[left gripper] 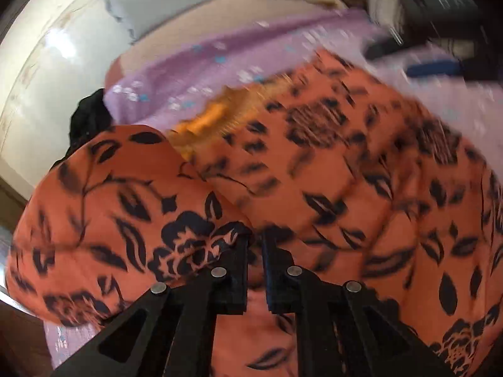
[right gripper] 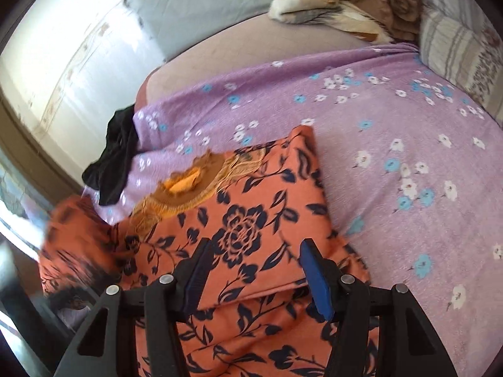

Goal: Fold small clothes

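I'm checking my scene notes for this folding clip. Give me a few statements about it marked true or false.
1. The orange garment with black floral print lies on a purple flowered bedsheet. True.
2. The right gripper is clamped on the garment. False: its jaws stand open above it.
3. A black cloth lies at the sheet's edge. True.
4. The left gripper is wide open. False: its jaws are nearly together.

Bed (right gripper: 239, 47) carries a lilac floral sheet (right gripper: 393, 119) over part of a bare beige mattress. Crumpled brown-and-cream blanket (right gripper: 339, 3) lies at the far end, a striped pillow (right gripper: 456, 47) to the right. Pale wall (right gripper: 63, 47) on the left is brightly lit. Black cloth (right gripper: 116, 157) hangs over the bed's left edge.
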The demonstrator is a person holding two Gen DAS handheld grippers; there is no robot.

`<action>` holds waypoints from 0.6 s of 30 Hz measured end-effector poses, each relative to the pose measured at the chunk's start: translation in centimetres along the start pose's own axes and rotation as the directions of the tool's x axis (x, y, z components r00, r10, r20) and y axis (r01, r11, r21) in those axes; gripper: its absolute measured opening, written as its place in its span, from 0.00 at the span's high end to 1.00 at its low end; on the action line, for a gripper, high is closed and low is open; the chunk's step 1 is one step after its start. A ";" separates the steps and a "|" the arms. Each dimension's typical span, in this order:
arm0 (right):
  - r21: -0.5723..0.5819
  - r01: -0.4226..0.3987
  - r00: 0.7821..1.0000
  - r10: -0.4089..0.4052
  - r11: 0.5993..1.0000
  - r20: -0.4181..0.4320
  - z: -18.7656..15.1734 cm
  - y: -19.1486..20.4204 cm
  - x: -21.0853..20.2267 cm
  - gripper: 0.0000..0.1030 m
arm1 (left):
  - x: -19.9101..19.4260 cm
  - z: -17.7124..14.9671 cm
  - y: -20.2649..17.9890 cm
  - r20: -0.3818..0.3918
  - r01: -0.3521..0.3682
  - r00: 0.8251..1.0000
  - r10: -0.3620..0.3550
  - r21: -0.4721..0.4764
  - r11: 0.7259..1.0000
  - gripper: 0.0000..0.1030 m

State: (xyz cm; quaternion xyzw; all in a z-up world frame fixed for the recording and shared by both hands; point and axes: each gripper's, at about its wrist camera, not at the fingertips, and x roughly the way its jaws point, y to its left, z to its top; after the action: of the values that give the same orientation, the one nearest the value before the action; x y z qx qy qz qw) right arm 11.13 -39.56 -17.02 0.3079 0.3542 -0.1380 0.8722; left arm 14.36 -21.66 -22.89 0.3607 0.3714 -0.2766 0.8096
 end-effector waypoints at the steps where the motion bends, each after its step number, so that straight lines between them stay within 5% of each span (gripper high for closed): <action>1: 0.019 -0.002 1.000 0.001 1.000 0.006 0.2 -0.4 -0.2 0.41 | 0.0 -0.6 -0.9 -0.025 0.009 1.000 -0.009 0.015 1.000 0.90; 3: 0.040 -0.011 1.000 0.011 0.999 0.004 0.7 -0.9 -0.4 0.41 | -1.5 -1.2 -0.5 -0.009 0.001 1.000 -0.001 -0.007 1.000 0.83; 6: 0.054 -0.038 0.999 0.037 0.998 0.009 1.1 -1.2 -0.9 0.41 | -5.0 -2.3 3.5 0.056 0.025 0.998 -0.015 -0.176 0.984 0.48; 10: 0.006 -0.096 0.995 0.096 0.995 -0.006 0.7 -0.1 -1.0 0.38 | -9.4 -5.3 12.4 0.193 -0.015 0.974 0.115 -0.453 0.892 0.26; 13: -0.035 -0.103 0.995 0.103 0.994 -0.007 -0.1 1.1 -0.9 0.36 | -9.2 -8.6 20.0 0.212 0.016 0.961 0.179 -0.687 0.727 0.12; 16: -0.057 -0.111 0.994 0.110 0.992 -0.026 -0.9 1.9 -0.2 0.36 | -6.2 -12.5 25.4 0.232 0.174 0.971 0.056 -0.851 0.496 0.13; 17: -0.068 -0.108 0.994 0.106 0.992 -0.031 -1.2 2.1 0.1 0.36 | -5.2 -13.4 26.4 0.273 0.246 0.962 0.004 -0.873 0.422 0.13; 18: -0.078 -0.102 0.994 0.099 0.992 -0.037 -1.4 2.4 0.4 0.36 | -4.4 -13.9 26.9 0.310 0.297 0.950 -0.029 -0.877 0.377 0.13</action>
State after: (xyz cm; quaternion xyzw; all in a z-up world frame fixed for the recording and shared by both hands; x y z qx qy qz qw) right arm 11.78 -36.86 -17.04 0.2927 0.3577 -0.0747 0.8836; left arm 25.48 5.88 -15.59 -0.2191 0.3935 -0.1475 0.8805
